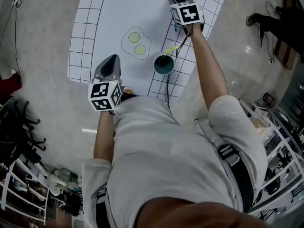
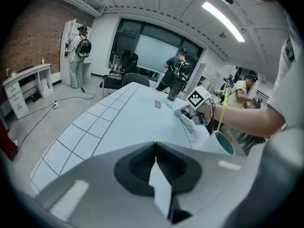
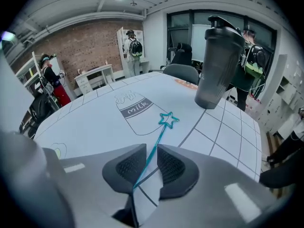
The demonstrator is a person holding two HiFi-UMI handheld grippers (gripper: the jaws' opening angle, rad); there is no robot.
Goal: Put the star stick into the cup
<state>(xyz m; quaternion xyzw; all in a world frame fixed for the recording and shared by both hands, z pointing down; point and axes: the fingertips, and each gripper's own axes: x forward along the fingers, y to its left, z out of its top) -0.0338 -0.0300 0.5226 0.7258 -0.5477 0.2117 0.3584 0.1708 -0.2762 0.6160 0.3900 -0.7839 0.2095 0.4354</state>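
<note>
Right gripper (image 3: 151,145), beyond the cup (image 1: 164,64), jaws apart astride the star stick (image 3: 161,132) on the bench (image 1: 109,13); left gripper (image 2: 155,144), left of the cup, jaws closed, empty

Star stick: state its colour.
Star stick is teal; best in the right gripper view.

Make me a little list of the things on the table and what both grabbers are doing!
Cup: teal, upright, yellow stick inside
Star stick: blue, lying on the table beside the milk drawing
Right gripper: open, jaws either side of the star stick
Left gripper: shut, empty
Also: dark shaker bottle, upright
</note>
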